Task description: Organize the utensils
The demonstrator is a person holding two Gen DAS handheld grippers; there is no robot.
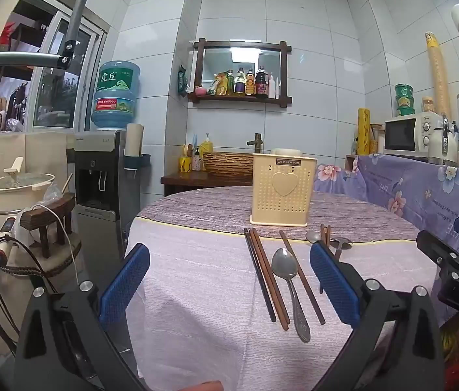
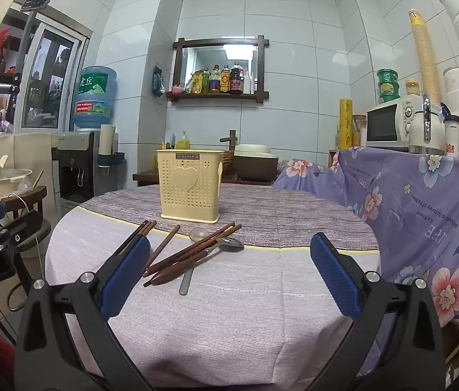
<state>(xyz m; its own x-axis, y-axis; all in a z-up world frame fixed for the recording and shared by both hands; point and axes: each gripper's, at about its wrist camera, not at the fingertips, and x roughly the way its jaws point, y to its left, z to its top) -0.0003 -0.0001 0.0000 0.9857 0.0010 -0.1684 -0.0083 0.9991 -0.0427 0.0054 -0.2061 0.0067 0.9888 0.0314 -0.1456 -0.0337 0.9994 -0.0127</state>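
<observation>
Holding your left gripper (image 1: 229, 283) and right gripper (image 2: 229, 273) wide open and empty above the table (image 2: 229, 325), you have nothing sorted yet: chopsticks (image 1: 263, 277) and a spoon (image 1: 286, 280) lie short of the cream holder (image 1: 279, 190); next, judge one clean pick.

"JIANHAO" on cream utensil holder (image 1: 279, 192), "虎丘" on blue water jug (image 1: 115, 94)

A round table (image 1: 196, 293) under a pale lilac cloth fills the lower frame. On it: a cream utensil holder (image 1: 279, 194) at centre, chopsticks (image 1: 266, 280) and spoons (image 1: 289, 288) below it.
</observation>
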